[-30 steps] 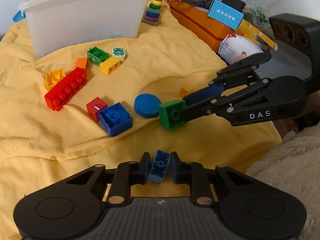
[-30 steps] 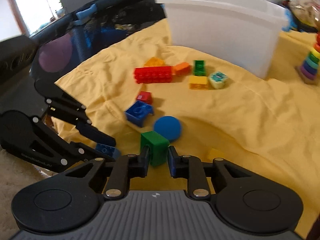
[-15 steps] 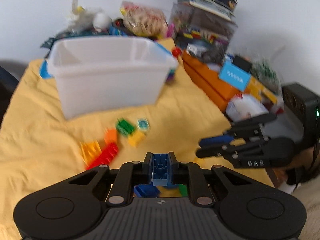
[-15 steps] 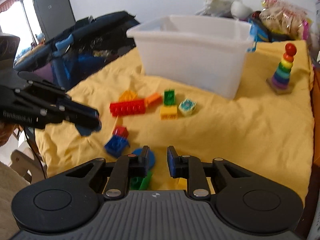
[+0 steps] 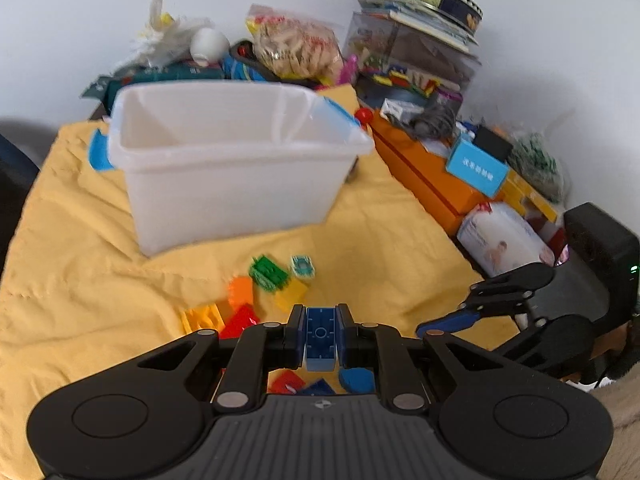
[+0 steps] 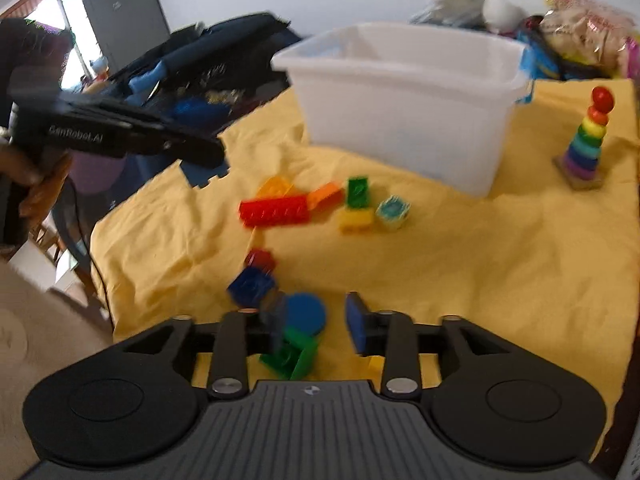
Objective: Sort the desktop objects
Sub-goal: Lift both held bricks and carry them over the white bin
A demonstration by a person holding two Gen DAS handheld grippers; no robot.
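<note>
My left gripper (image 5: 320,334) is shut on a blue brick (image 5: 320,338) and holds it up above the yellow cloth, facing the white bin (image 5: 232,168). It also shows at the left of the right wrist view (image 6: 208,160), the blue brick (image 6: 206,174) in its tips. My right gripper (image 6: 316,324) is open and empty, raised over a green brick (image 6: 290,354) that lies on the cloth beside a blue disc (image 6: 304,314). It shows at the right in the left wrist view (image 5: 452,322). Loose bricks lie before the bin: red (image 6: 274,210), yellow (image 6: 356,218), green (image 6: 357,190), blue (image 6: 252,286).
The white bin (image 6: 404,108) stands open at the back of the yellow cloth (image 6: 480,260). A rainbow ring stacker (image 6: 586,140) stands at the right. An orange box (image 5: 420,172) and piled toys and bags line the back and right edge. A dark chair (image 6: 208,64) stands at the left.
My left gripper lifted the blue brick up and toward the bin. My right gripper let go of the green brick, opened and rose; the green brick now lies on the cloth.
</note>
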